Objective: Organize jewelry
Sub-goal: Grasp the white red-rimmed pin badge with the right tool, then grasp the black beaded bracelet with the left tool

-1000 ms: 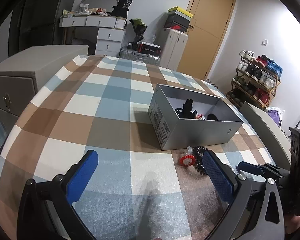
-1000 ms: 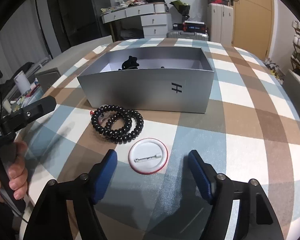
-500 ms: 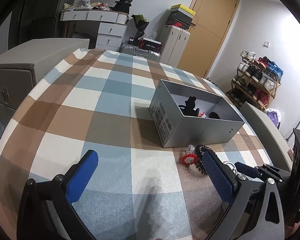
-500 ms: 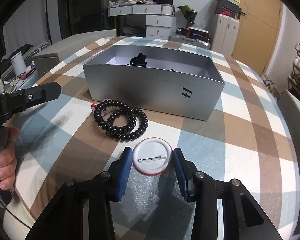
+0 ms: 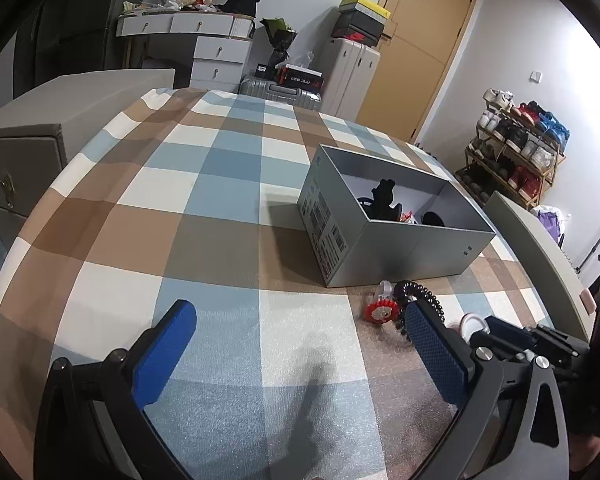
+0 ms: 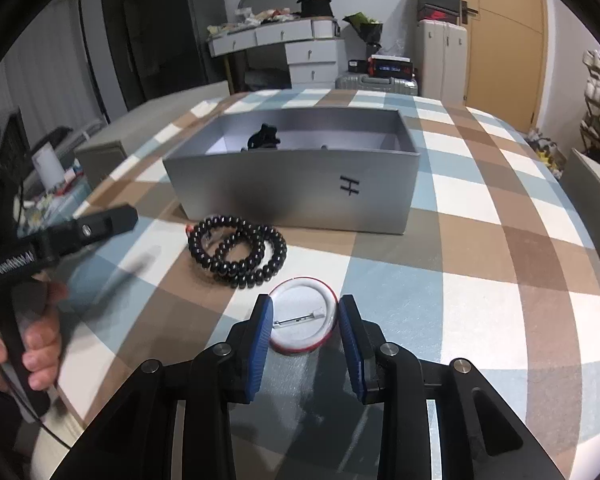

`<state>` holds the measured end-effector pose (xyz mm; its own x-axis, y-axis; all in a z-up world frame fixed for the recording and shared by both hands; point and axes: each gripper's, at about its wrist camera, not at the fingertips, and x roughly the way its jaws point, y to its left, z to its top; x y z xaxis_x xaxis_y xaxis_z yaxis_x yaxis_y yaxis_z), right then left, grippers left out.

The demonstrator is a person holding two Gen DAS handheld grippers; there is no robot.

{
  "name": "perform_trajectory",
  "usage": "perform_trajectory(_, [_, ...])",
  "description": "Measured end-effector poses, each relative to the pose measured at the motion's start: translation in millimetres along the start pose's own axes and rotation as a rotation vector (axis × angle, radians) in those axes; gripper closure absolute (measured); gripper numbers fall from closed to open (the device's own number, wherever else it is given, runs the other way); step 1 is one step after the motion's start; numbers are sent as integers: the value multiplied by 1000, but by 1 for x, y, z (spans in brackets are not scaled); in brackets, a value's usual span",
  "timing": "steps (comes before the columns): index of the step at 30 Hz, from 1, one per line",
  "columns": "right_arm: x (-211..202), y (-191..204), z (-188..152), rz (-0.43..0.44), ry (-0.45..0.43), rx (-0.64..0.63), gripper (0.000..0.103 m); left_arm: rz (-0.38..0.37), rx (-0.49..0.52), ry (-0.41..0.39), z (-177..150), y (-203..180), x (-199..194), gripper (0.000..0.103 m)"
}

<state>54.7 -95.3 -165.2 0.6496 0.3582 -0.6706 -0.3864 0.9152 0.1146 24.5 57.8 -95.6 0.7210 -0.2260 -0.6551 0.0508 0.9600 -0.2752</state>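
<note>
Jewelry is still scattered on the checked tablecloth [image 6: 480,184], and the piece now being dealt with is the white pin badge [image 6: 303,314], which lies pin side up, its red rim showing, just in front of the grey box [image 6: 292,188]. A second ago the right gripper [image 6: 305,322] was held with its blue pads spread wide on either side of the badge; since then the gap has been narrowed sharply, and the jaws are closing at this moment with the badge between them. The left pad [image 6: 262,330] and the right pad are seen right at the badge's rim, but whether it is already pressed cannot be told; the badge is not lifted and lies flat on the cloth. The black bead bracelet [image 6: 238,248] is left coiled just beside the badge, between it and the box wall, untouched. In the left wrist view a small red ornament [image 5: 380,311] is seen next to the beads. The left gripper [image 5: 300,352] is kept wide apart over bare cloth, with nothing between its pads, and has not been shifted.

The change is judged as the start of a pick: once the badge is pinched, it can be carried over the near wall and dropped in with the dark items [image 6: 265,138] already stored there. A thin, flat badge may slip out of an edge grip.
</note>
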Motion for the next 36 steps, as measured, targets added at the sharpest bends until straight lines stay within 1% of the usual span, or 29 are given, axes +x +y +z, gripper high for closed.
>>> perform_trajectory(4, [-11,-7,-1,36,-45,30,71,4,28,12,0,-4,0,1])
perform_trajectory(7, [-16,-13,-1,45,-62,46,71,-4,69,24,-1,-11,0,1])
perform_trajectory(10, [-18,-17,-1,51,-71,54,71,-21,119,56,0,-25,3,1])
perform_trajectory(13, [-21,-20,-2,59,-79,68,71,-26,181,67,1,-44,6,1])
perform_trajectory(16, [-24,-23,-2,73,-92,73,71,-30,246,117,4,-64,15,1])
perform_trajectory(17, [-26,-24,-3,76,-97,74,71,-45,255,140,5,-70,19,1])
perform_trajectory(18, [-27,-25,-3,81,-102,75,71,-57,252,148,5,-72,21,1])
perform_trajectory(20, [-31,-26,-4,89,-112,79,71,-50,236,152,8,-74,23,1])
perform_trajectory(22, [-34,-28,-6,96,-120,82,70,-24,218,156,11,-74,27,2])
perform_trajectory(23, [-34,-29,-7,100,-122,84,70,1,216,152,12,-75,28,3])
perform_trajectory(25, [-36,-30,-9,109,-125,85,70,6,224,151,13,-78,30,9])
perform_trajectory(28, [-36,-33,-10,125,-130,94,70,22,260,184,12,-83,38,24])
perform_trajectory(29, [-36,-35,-10,127,-133,97,70,22,268,202,11,-85,41,37])
perform_trajectory(30, [-36,-35,-11,131,-135,101,70,21,270,215,9,-86,43,47])
perform_trajectory(31, [-37,-36,-12,134,-136,103,70,29,271,223,8,-86,45,47])
perform_trajectory(32, [-37,-37,-12,135,-138,106,70,36,269,216,9,-86,43,51])
perform_trajectory(34, [-39,-38,-14,139,-140,107,70,45,266,212,10,-85,41,63])
perform_trajectory(35, [-39,-39,-14,139,-142,107,70,58,264,212,10,-83,40,75])
perform_trajectory(36, [-40,-39,-15,140,-143,107,70,68,265,211,10,-83,39,80])
